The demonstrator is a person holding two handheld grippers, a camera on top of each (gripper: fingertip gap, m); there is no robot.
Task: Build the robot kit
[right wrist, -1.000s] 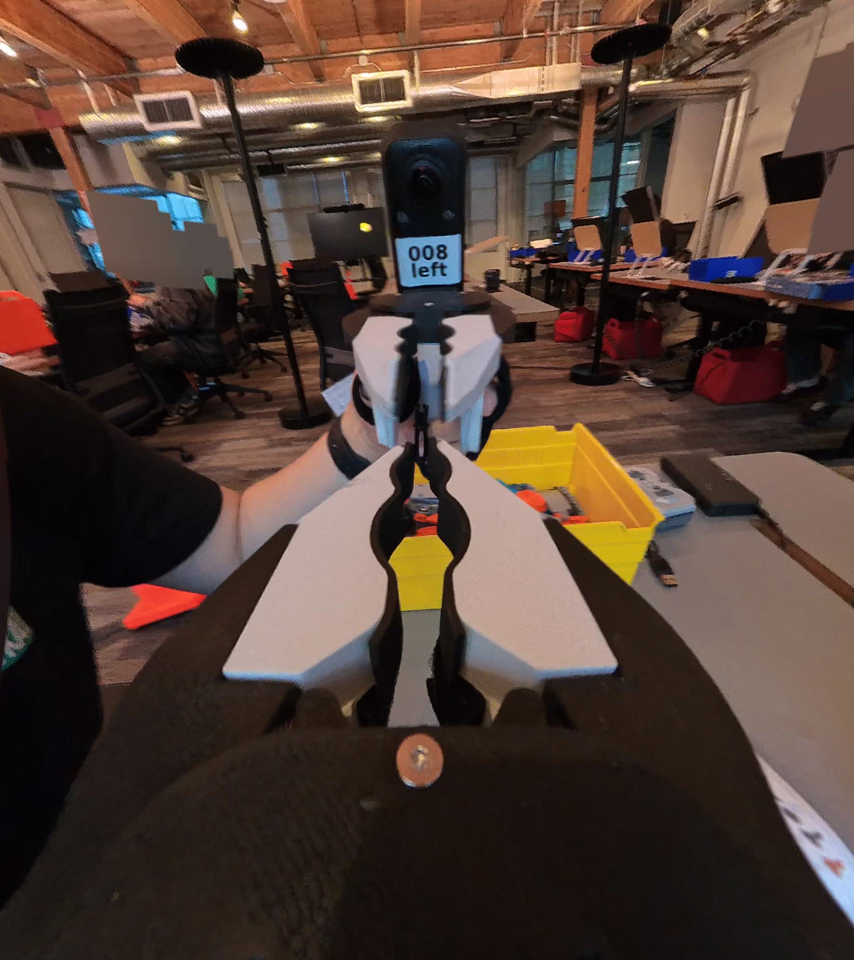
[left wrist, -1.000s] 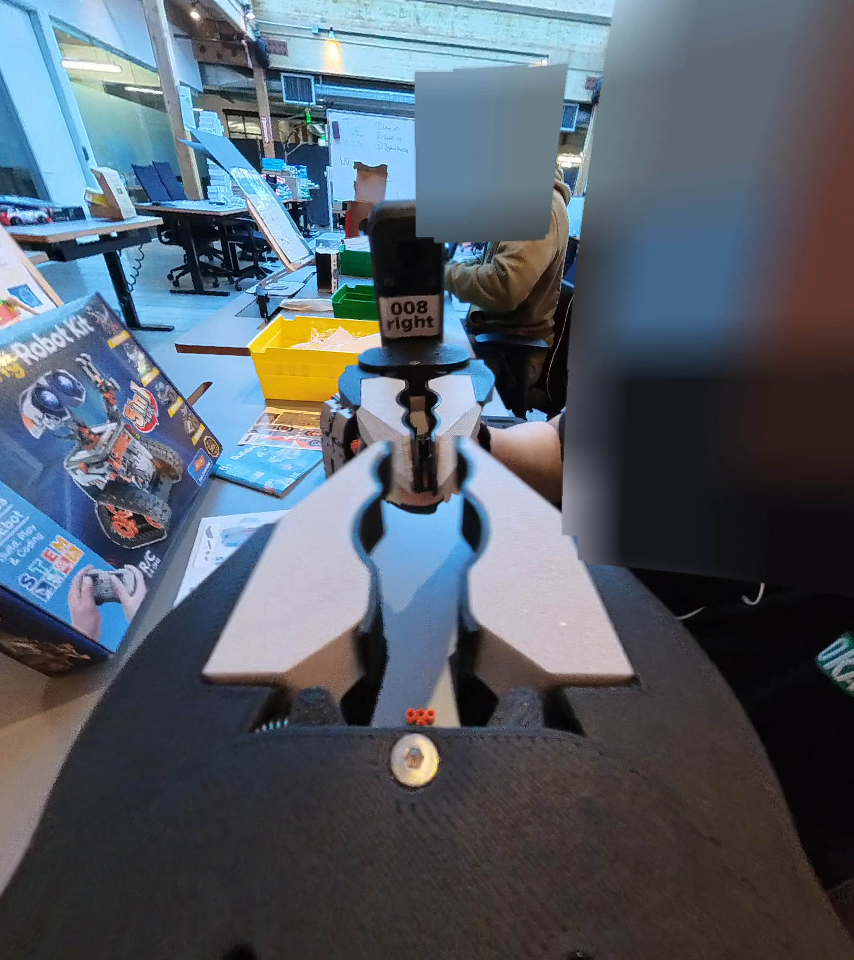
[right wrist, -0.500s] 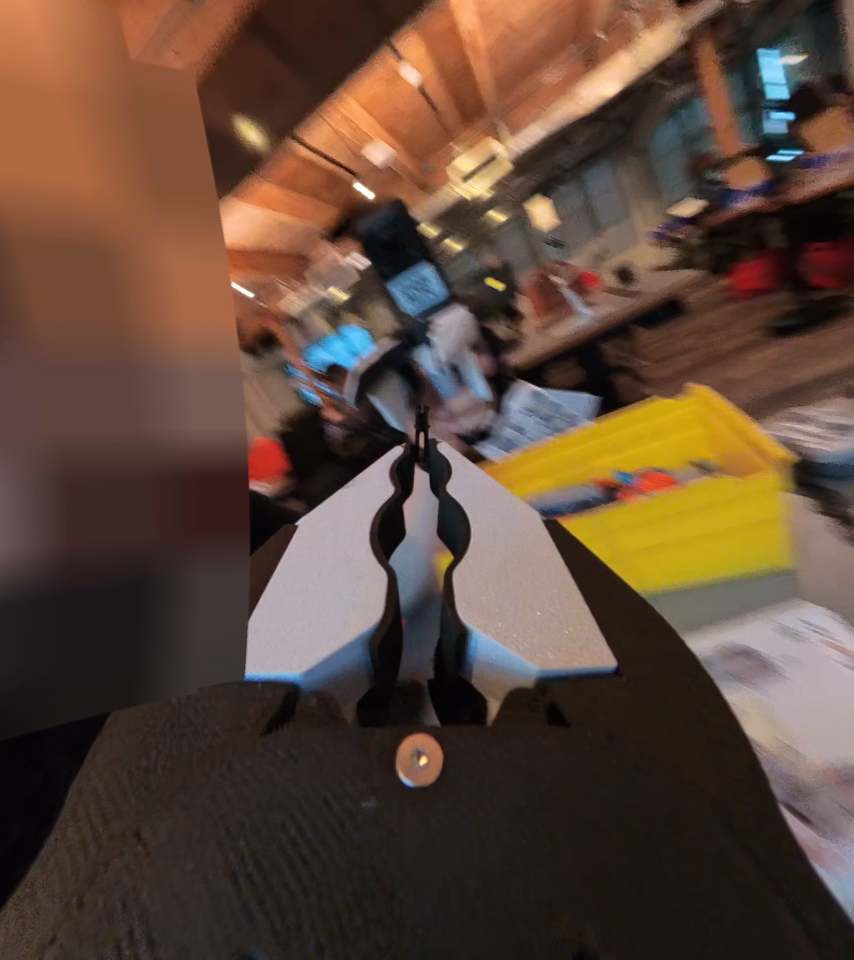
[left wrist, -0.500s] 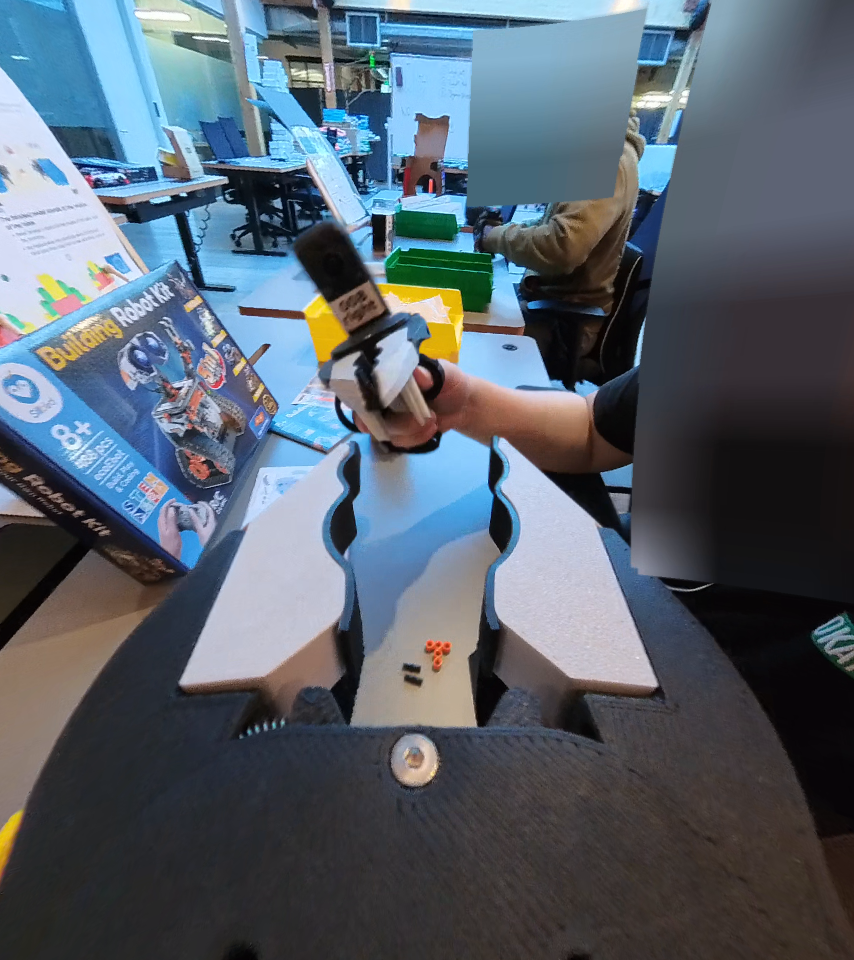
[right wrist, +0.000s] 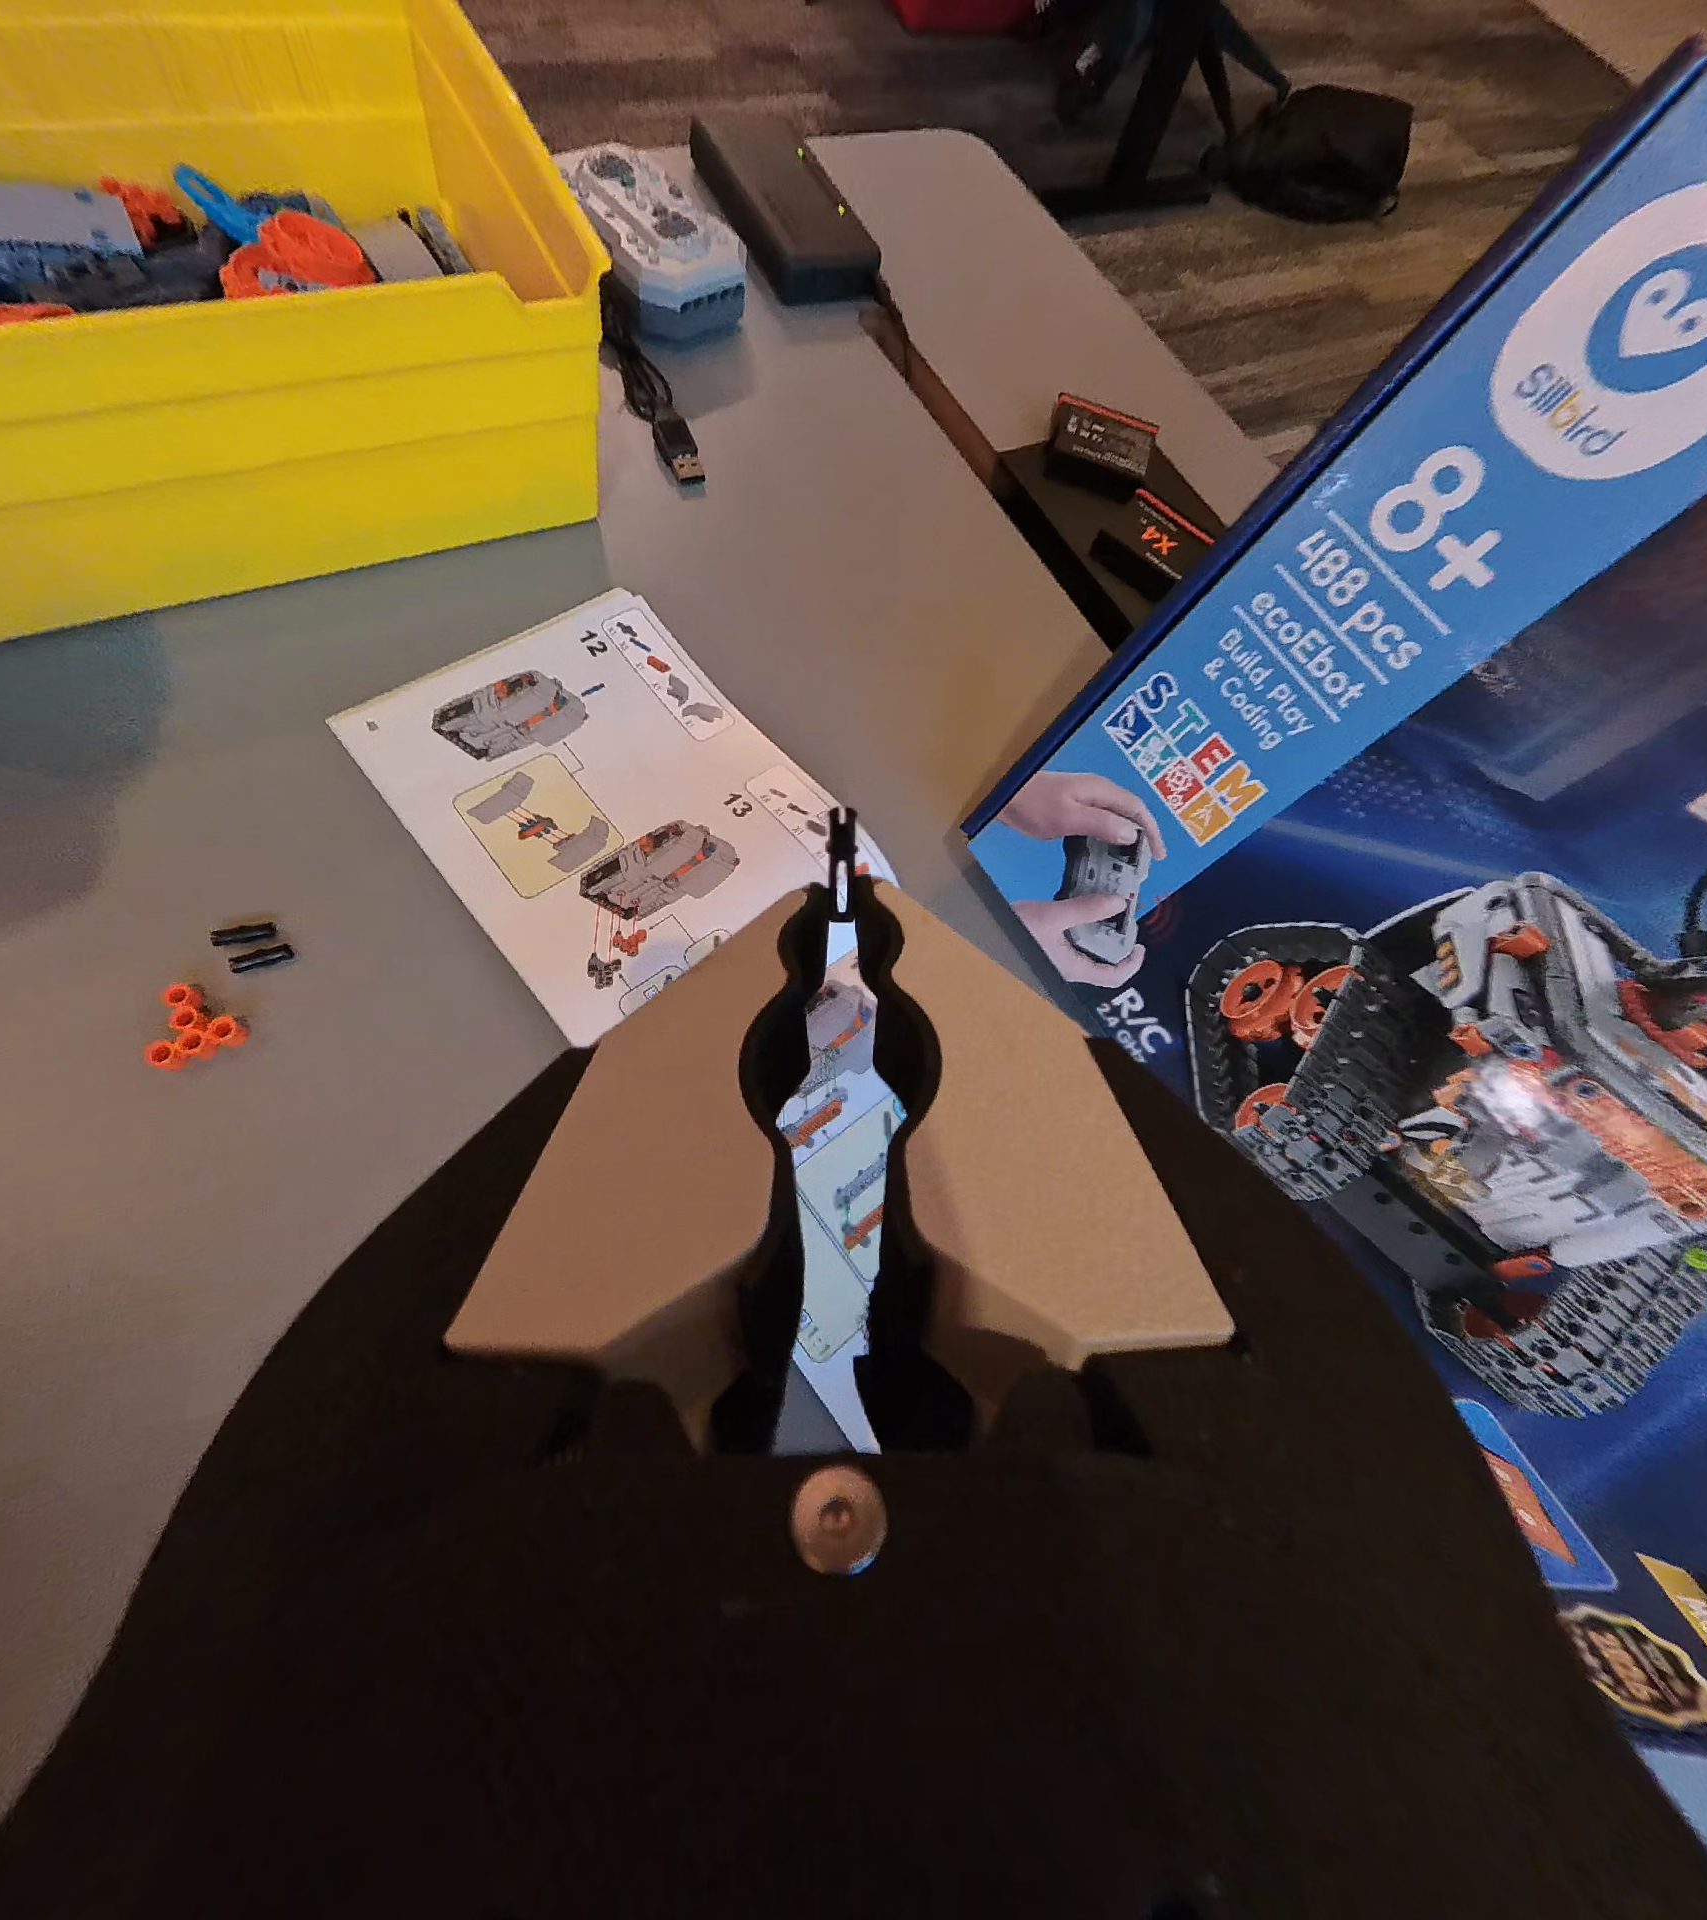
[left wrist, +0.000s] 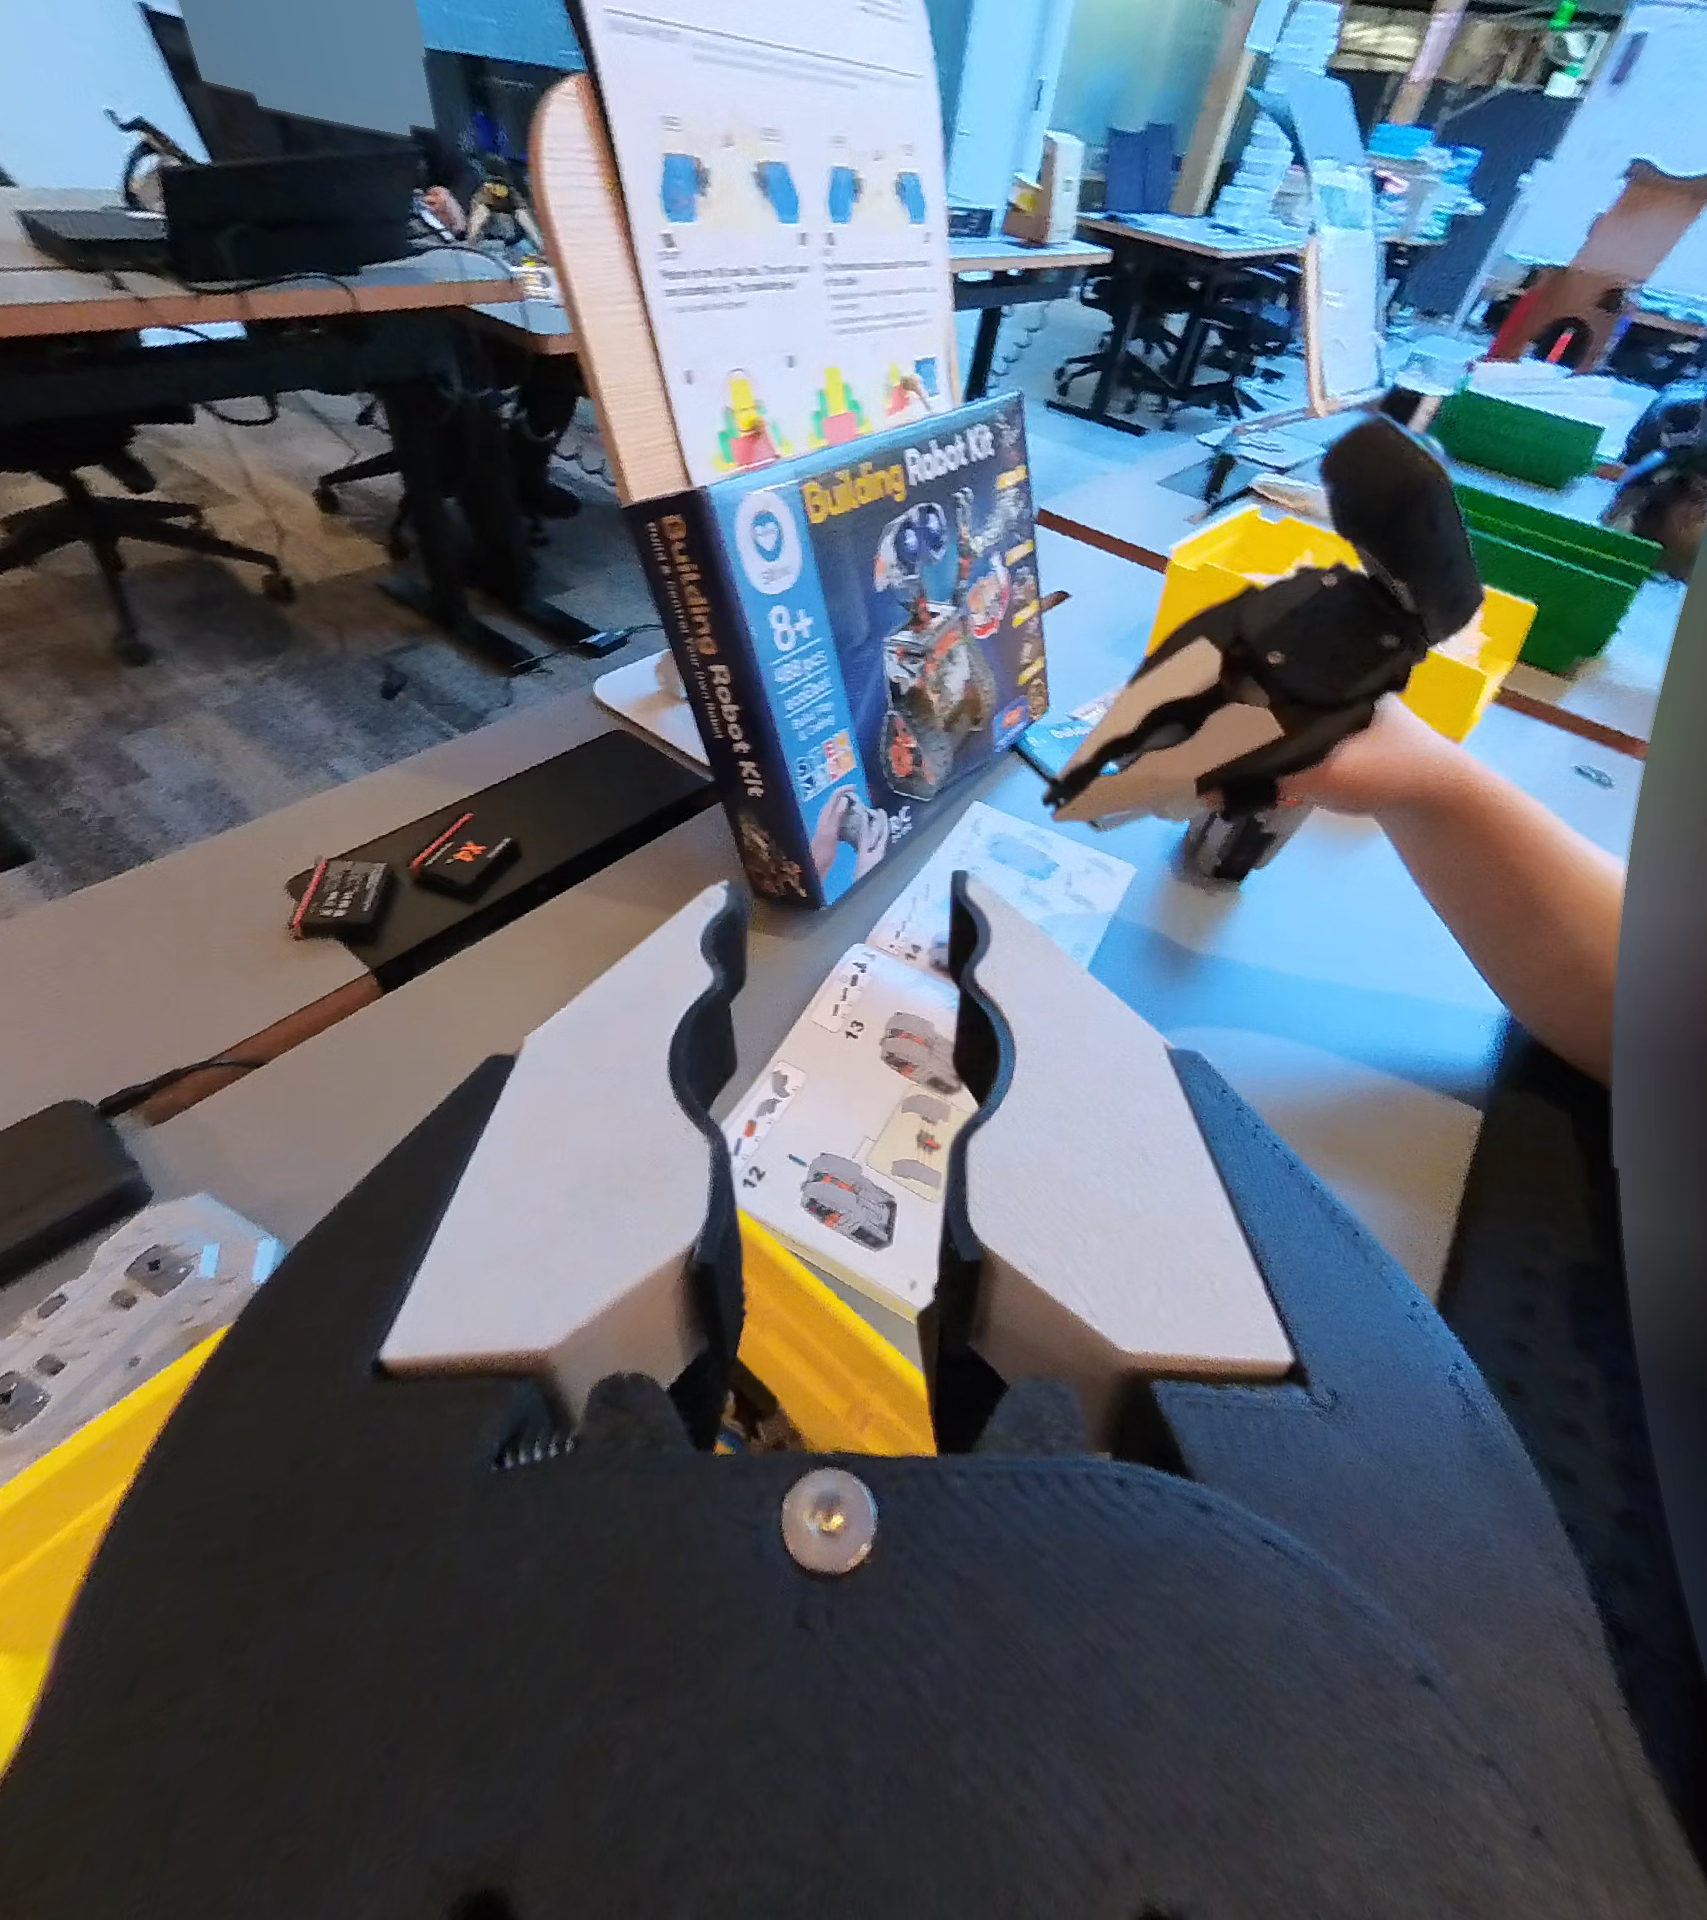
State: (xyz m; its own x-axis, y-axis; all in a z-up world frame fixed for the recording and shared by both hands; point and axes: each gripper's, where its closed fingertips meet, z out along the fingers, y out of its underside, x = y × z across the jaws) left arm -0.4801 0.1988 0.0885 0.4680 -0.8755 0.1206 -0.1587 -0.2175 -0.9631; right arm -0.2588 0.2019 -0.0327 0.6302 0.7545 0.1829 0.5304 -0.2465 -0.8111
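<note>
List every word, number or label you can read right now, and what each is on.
I won't copy out writing; these bear it:
Blue toy box: large print, legible.
Instruction sheet: step numbers, legible.
White board behind the box: print too small.
Two black packs: labels blurred.
Black pin in the right gripper: none.

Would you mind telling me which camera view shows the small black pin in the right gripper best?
The right wrist view: the black pin sticks out from the shut right gripper, sharp against the instruction sheet. The left wrist view shows that gripper farther off; the pin is too small to discern.
</note>
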